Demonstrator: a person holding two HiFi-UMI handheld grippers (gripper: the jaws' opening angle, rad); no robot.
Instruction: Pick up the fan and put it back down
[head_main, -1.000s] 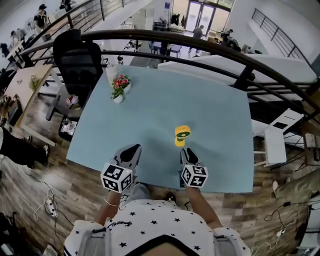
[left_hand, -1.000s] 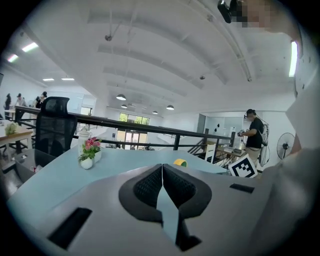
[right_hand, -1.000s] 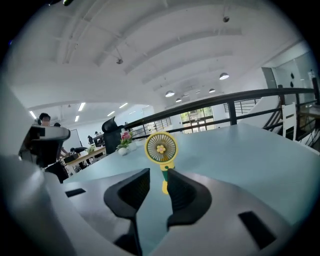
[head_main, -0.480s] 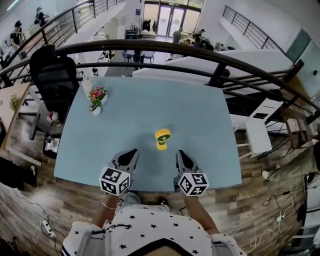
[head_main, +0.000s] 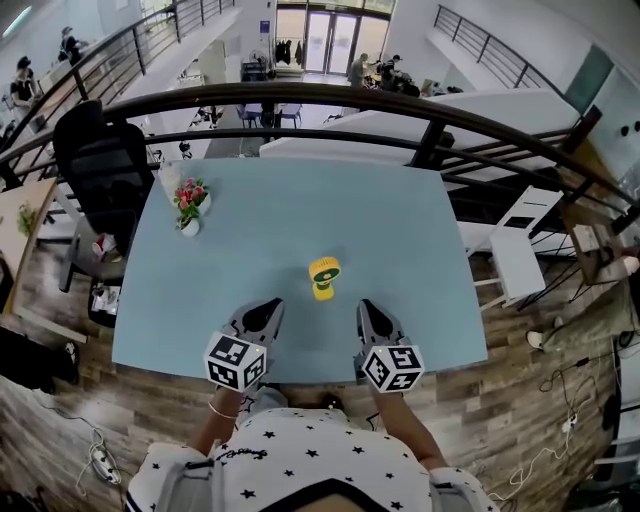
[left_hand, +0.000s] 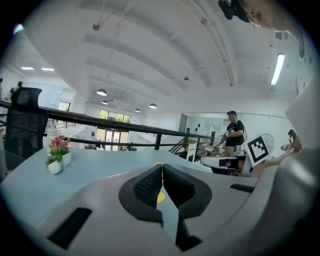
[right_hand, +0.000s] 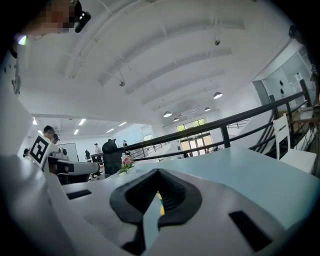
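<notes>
A small yellow fan (head_main: 324, 277) stands upright on the light blue table (head_main: 300, 215), a little short of its middle. Both grippers hover over the near edge of the table, apart from the fan. My left gripper (head_main: 271, 306) is to the fan's lower left, shut with nothing in it. My right gripper (head_main: 367, 306) is to the fan's lower right, also shut and empty. In the left gripper view the jaw tips (left_hand: 162, 165) meet, and a sliver of the yellow fan (left_hand: 160, 198) shows behind them. The right gripper view shows the tips (right_hand: 158, 171) together, with the fan (right_hand: 161, 208) beyond.
A little white pot of pink flowers (head_main: 190, 204) stands at the table's far left corner. A black office chair (head_main: 95, 155) sits left of the table. A dark curved railing (head_main: 330, 97) runs behind the far edge. White furniture (head_main: 522, 262) stands off to the right.
The right gripper has drawn back from the fan, which now stands farther to its left. The fan has stayed upright on the table. The head view has shifted.
</notes>
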